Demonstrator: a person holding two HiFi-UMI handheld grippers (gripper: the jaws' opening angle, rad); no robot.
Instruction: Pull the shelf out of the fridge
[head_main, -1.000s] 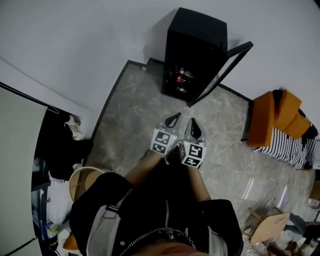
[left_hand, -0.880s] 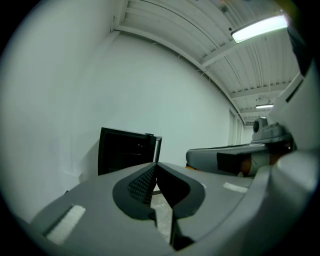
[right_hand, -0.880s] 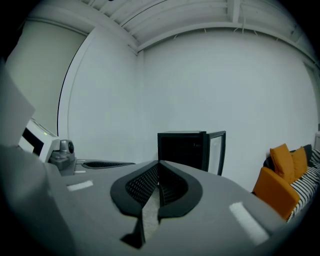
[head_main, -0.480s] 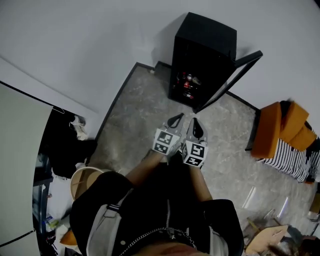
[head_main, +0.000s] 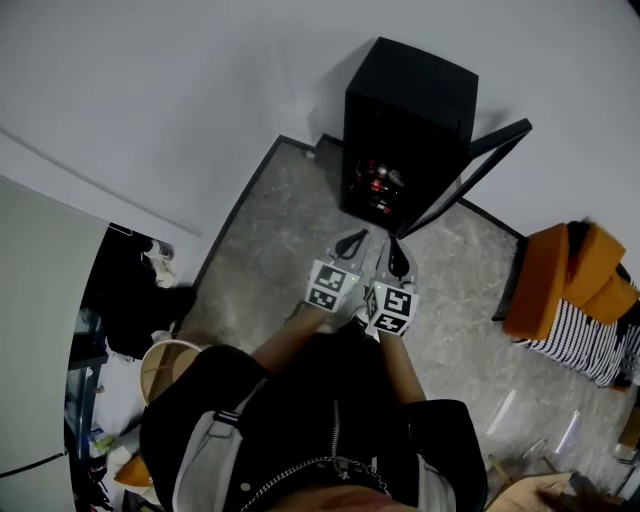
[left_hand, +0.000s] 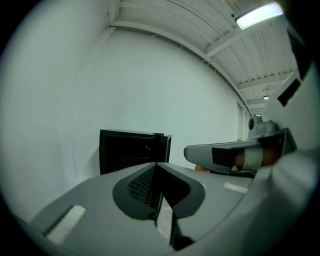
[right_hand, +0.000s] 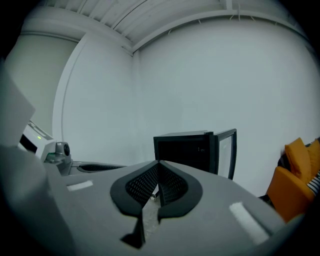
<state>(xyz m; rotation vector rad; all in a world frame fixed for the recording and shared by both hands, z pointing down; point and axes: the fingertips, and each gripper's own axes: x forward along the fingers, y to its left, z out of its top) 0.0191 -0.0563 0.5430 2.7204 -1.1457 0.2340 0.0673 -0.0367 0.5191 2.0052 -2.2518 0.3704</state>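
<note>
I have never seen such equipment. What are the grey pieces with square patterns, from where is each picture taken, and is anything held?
No robot is here: a person holds a tool in each hand. The left hand-held gripper and the right hand-held gripper each have two jaws; the patterned cubes belong to them. One picture comes from a camera on the person's head, looking down. The other two come from cameras on the hand-held grippers, looking along their jaws. Both pairs of jaws are together and hold nothing. Ahead, on the floor, stands a black fridge with its door open; neither tool touches it.
</note>
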